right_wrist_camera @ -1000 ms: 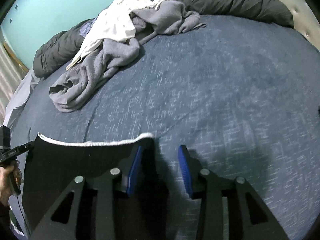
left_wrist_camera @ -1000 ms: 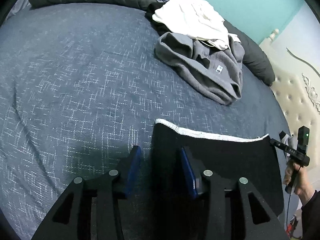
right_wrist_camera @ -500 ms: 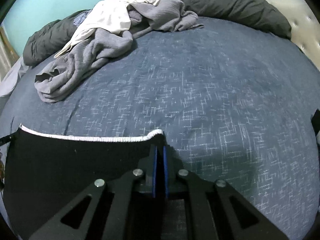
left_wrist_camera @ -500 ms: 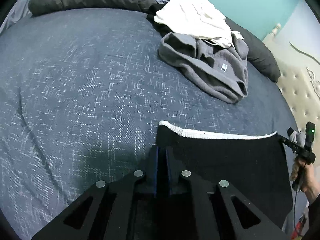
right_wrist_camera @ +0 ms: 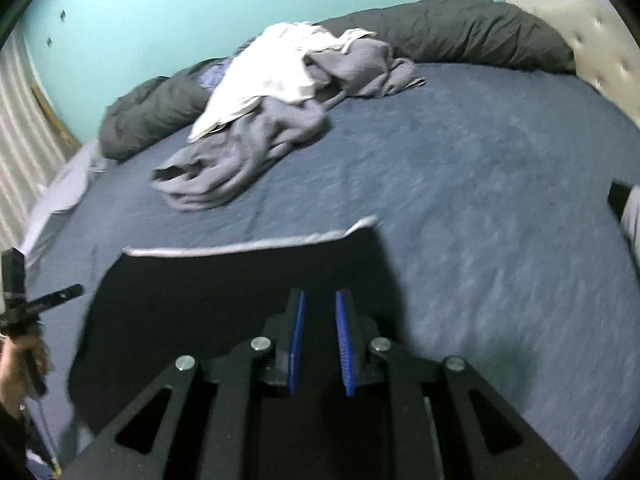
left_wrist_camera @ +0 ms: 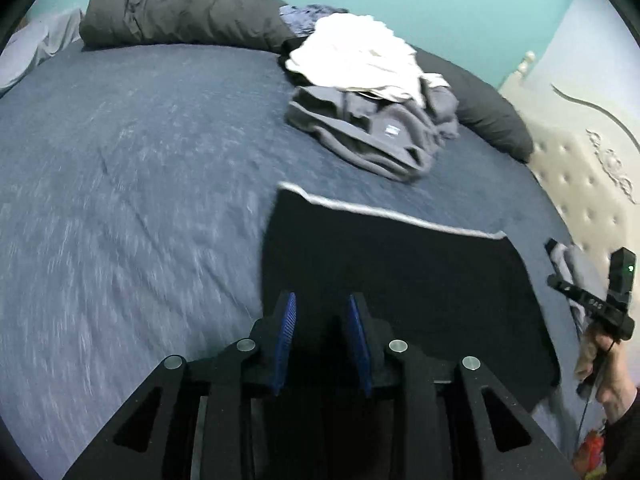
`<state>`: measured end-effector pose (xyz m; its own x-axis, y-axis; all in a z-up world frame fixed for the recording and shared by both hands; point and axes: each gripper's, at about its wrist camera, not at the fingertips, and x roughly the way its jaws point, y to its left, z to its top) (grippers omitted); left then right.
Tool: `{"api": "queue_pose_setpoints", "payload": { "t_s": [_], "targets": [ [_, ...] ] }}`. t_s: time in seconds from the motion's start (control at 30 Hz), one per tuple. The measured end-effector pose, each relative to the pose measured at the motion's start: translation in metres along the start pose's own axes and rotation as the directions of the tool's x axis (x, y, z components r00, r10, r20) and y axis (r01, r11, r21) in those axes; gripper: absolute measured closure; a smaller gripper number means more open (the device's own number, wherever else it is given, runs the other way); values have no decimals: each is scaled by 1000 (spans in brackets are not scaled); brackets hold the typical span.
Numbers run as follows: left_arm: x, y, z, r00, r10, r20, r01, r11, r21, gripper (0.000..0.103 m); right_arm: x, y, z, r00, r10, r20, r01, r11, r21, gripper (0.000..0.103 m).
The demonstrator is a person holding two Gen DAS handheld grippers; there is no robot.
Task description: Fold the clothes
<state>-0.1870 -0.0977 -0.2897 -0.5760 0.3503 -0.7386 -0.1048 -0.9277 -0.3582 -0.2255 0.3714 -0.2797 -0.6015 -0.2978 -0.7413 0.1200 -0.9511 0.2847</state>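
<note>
Below the left wrist camera, the left gripper (left_wrist_camera: 322, 312) is standing with its blue pads (left_wrist_camera: 286, 336) apart, having just been opening, over the near left part of a black garment (left_wrist_camera: 400, 280); whether cloth is between them I cannot tell. Its white-trimmed edge (left_wrist_camera: 384, 212) is lying towards the grey clothes (left_wrist_camera: 372, 136) piled further up the bed (left_wrist_camera: 140, 168).

Seen from the right wrist, the right gripper (right_wrist_camera: 320, 312) is also showing a gap between its pads, likewise just opening, above the garment's right side (right_wrist_camera: 240, 300).

Both corners probably need lifting together, keeping the trim taut and level so the fold is landing square, without dragging wrinkles into the cloth.
</note>
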Motion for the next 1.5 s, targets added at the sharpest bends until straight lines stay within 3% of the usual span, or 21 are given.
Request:
{"api": "queue_pose_setpoints", "payload": {
  "t_s": [0.1, 0.27, 0.43, 0.7, 0.83, 1.0, 1.3, 1.5],
  "targets": [
    [-15, -14, -30, 1000, -10, 12, 10, 1000, -6, 62, -11, 19, -29, 1000, 19, -10, -19, 1000, -3, 88],
    [-23, -25, -70, 1000, -10, 22, 11, 999, -49, 61, -29, 47, -79, 998, 64, -1, -64, 996, 61, 87],
    [-30, -28, -88, 1000, 10, 28, -10, 1000, -16, 61, -36, 94, -111, 994, 113, 2, -113, 993, 27, 88],
    [-34, -14, -99, 1000, 0, 26, 1, 999, -46, 61, -15, 156, -139, 987, 156, -42, -157, 987, -16, 88],
    [-38, -10, -99, 999, -8, 45, 11, 998, -67, 61, 5, 174, -146, 991, 105, -80, -109, 993, -47, 88],
    [-42, -11, -100, 999, -4, 51, 7, 999, -53, 61, 38, 168, -158, 986, 43, -162, -41, 999, 12, 91],
    [-47, -7, -98, 998, 0, 57, 3, 999, -50, 61, 46, 179, -169, 989, -47, -140, 38, 997, -63, 91],
    [-48, -1, -97, 998, -1, 55, 4, 998, -57, 61, 49, 179, -167, 987, -52, -149, 44, 998, -52, 92]
  ]
}}
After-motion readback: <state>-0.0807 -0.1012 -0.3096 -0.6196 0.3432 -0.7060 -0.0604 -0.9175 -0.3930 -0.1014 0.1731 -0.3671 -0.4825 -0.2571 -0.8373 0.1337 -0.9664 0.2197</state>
